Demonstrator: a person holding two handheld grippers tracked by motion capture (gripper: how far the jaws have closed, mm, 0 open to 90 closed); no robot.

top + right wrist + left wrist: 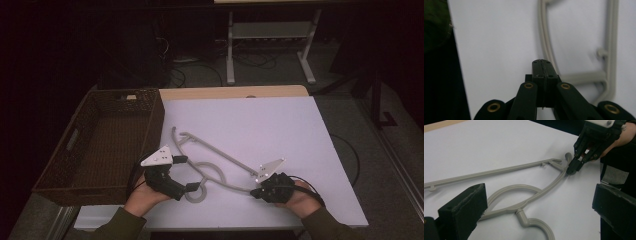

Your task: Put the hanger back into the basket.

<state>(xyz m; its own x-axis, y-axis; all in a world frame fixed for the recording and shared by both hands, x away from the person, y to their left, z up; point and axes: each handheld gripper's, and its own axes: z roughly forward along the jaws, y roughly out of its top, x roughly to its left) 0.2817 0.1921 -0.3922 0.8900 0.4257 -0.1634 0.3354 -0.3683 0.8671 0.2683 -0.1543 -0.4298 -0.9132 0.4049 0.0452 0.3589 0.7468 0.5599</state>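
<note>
- High view: hanger [220,157], grey plastic, lies flat on the white sheet covering the table [280,125], toward the near edge, its hook curling between the two grippers. A brown wicker basket [80,150] sits along the left edge, empty as far as I can see. The left gripper [192,187] is at the hook end near the near-left corner; the right gripper [256,184] touches the hanger's right shoulder end close to the near edge.
- Left gripper view: the left gripper [539,202] has its jaws spread wide, one on either side of the neck where the hook [536,223] joins the hanger [506,171]; neither pad touches the plastic. Farther off, the right gripper [571,170] presses its tip against the corner where arm and bar meet.
- Right gripper view: the right gripper [542,65] has its jaws pressed together; whether a sliver of the hanger [609,50] is pinched between them is hidden, so it looks closed on nothing I can confirm.
- Doing it well, as I judge it: lower the left gripper so the pads straddle the neck squarely, close on the thick part rather than the thin curve, and keep the right end steady so the hanger does not swivel on the smooth sheet.
- Writing: no brand, label or lettering can be read in any view.
</note>
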